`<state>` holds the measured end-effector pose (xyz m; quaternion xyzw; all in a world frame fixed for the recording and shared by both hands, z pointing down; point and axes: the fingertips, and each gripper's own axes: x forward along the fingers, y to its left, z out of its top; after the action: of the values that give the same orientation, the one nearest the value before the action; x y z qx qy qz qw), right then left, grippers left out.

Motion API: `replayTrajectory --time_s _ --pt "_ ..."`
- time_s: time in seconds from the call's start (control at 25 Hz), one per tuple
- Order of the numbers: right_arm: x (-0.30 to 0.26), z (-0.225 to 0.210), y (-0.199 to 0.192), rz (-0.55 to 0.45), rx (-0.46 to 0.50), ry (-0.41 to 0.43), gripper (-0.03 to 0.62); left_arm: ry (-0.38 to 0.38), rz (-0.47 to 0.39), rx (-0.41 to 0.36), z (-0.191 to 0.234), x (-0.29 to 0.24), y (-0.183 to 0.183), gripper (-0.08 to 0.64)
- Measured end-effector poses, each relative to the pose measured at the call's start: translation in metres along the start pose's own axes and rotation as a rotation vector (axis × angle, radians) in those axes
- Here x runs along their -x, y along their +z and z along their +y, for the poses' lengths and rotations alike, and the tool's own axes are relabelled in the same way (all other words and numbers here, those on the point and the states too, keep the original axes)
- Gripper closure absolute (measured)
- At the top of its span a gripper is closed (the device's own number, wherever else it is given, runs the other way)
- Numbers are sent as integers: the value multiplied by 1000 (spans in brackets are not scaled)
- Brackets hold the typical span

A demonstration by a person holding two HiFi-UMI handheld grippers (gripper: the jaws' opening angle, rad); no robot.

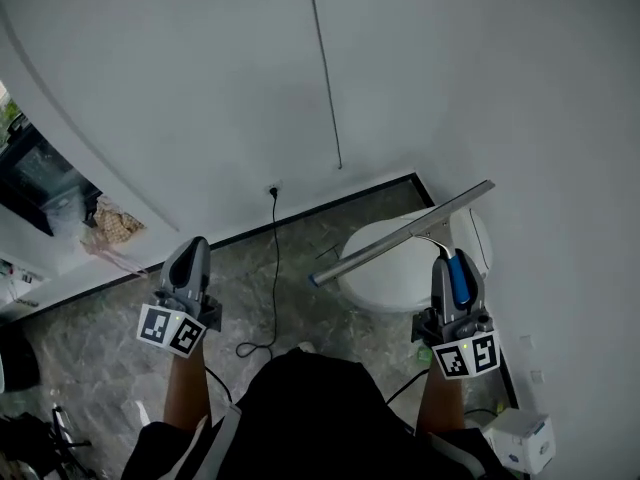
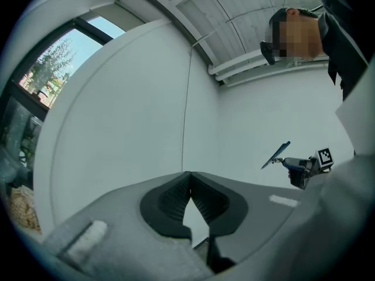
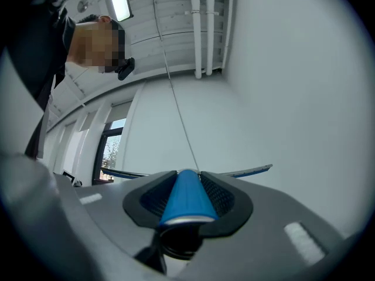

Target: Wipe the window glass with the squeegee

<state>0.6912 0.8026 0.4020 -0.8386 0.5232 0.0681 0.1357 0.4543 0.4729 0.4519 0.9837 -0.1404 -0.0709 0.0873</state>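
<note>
While the right gripper clamps the squeegee, left gripper closed and empty, lay its blade flat on the left window.

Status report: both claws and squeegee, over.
Left claw shut, empty. Right claw shut on squeegee. It faces white wall; window off to left.

Head camera is looking steeply down over the left hand-held gripper and right hand-held gripper toward the floor; each gripper camera is sitting close behind its jaws, tilting up at the white wall; all three are sharing its vertical seam.
</note>
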Motion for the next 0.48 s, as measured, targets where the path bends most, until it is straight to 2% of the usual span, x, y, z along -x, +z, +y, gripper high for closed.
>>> replayTrajectory --time_s 0.12,0.24,0.48 --pt "-42 18 -17 35 -31 105 460 94 -27 -3 25 25 7 559" --pt "-74 30 -29 60 -48 202 460 180 -38 -27 33 44 11 558" --pt "-152 77 -63 105 -113 435 460 432 -94 -14 67 96 15 560"
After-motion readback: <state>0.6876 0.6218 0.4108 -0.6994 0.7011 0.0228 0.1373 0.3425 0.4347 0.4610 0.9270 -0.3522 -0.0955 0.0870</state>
